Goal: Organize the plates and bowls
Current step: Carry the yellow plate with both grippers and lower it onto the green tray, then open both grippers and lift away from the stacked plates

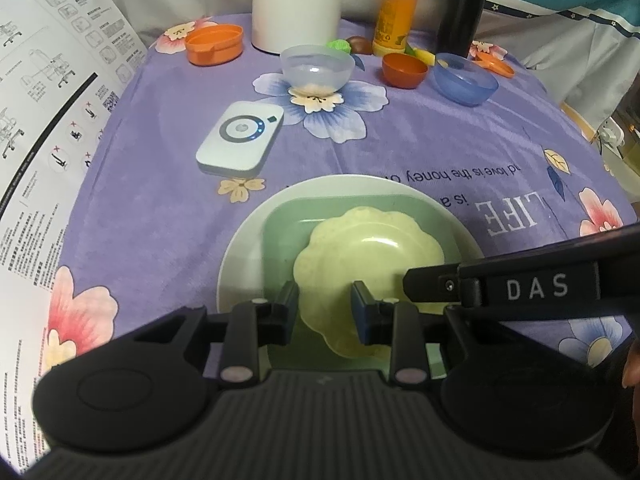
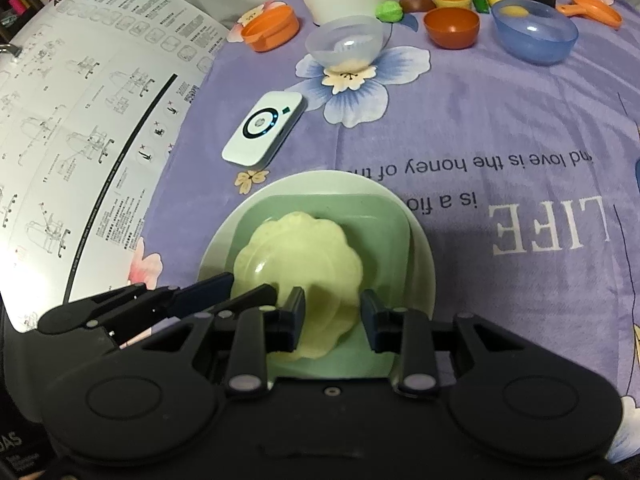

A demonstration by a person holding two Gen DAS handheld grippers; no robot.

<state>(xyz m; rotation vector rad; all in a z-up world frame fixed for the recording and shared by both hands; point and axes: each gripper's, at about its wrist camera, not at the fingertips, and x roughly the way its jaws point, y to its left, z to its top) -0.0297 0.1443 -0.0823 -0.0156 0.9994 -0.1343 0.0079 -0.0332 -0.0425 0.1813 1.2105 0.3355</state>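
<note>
A pale yellow scalloped dish [image 1: 372,248] [image 2: 296,248] hangs tilted just over a green square plate [image 1: 288,224] [image 2: 368,216]. That plate lies on a white round plate [image 1: 240,256] [image 2: 424,264]. My left gripper [image 1: 325,304] is shut on the dish's near left rim, pads against it. My right gripper [image 2: 333,308] is shut on the near right rim. The right gripper's finger [image 1: 432,280] reaches in from the right in the left wrist view. The left gripper's fingers [image 2: 208,290] show at the dish's left edge in the right wrist view.
On the purple flowered cloth [image 1: 440,140] behind the plates lie a white device [image 1: 240,138], a clear bowl [image 1: 316,68], a brown bowl [image 1: 404,70], a blue bowl [image 1: 466,78] and an orange container [image 1: 214,44]. A white canister [image 1: 298,4] and an orange bottle [image 1: 396,12] stand at the back. A printed sheet [image 1: 48,100] lies left.
</note>
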